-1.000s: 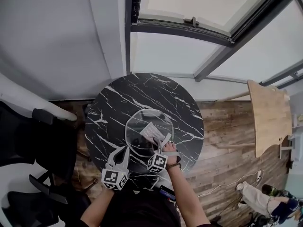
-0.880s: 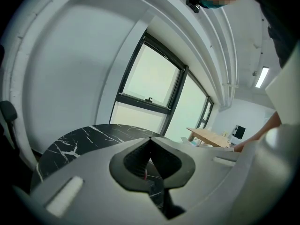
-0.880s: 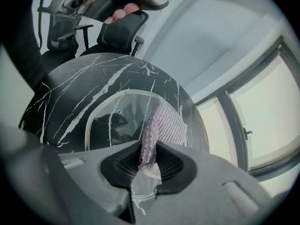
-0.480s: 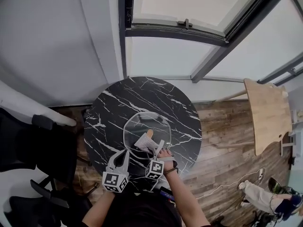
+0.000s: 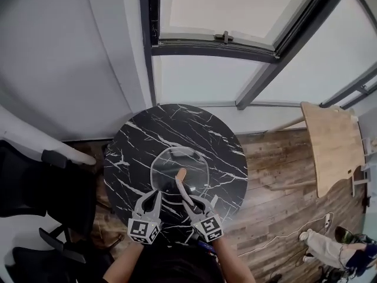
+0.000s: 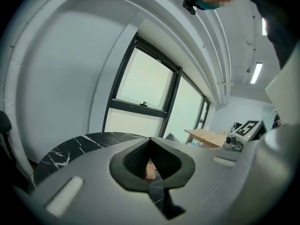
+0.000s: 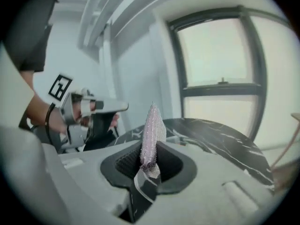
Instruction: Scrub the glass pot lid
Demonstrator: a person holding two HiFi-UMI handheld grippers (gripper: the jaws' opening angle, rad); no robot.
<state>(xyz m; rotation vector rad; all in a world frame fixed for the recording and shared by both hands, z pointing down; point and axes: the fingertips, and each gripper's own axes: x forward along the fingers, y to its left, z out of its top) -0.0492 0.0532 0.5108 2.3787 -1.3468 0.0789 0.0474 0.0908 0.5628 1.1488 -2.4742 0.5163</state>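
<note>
Glass pot lid: it sits on the black marbled table, in the half nearer me, with its tan knob showing at its centre. I cannot confirm whether it lies fully flat.

Left claw: at the lid's near rim, left of the knob. Jaws together. The left gripper view shows the knob through the gap behind the pads. Whether the tips pinch the rim, I cannot tell.

Right claw: at the lid's near side, just right of the knob. Jaws clamped on a silvery mesh scrubbing cloth, which stands up out of the pads.

Handling assessment, by judgement only:
- The lid is stiff, brittle glass with some weight, and its smooth dome offers the pads little friction.
- The knob is the safest place to take hold. The rim is second best, taken squarely and without twisting.
- Scrubbing pressure is likely to make the lid slide or rock on the polished table, so one claw should steady it.
- The cloth is limp and should be gripped deep.
</note>
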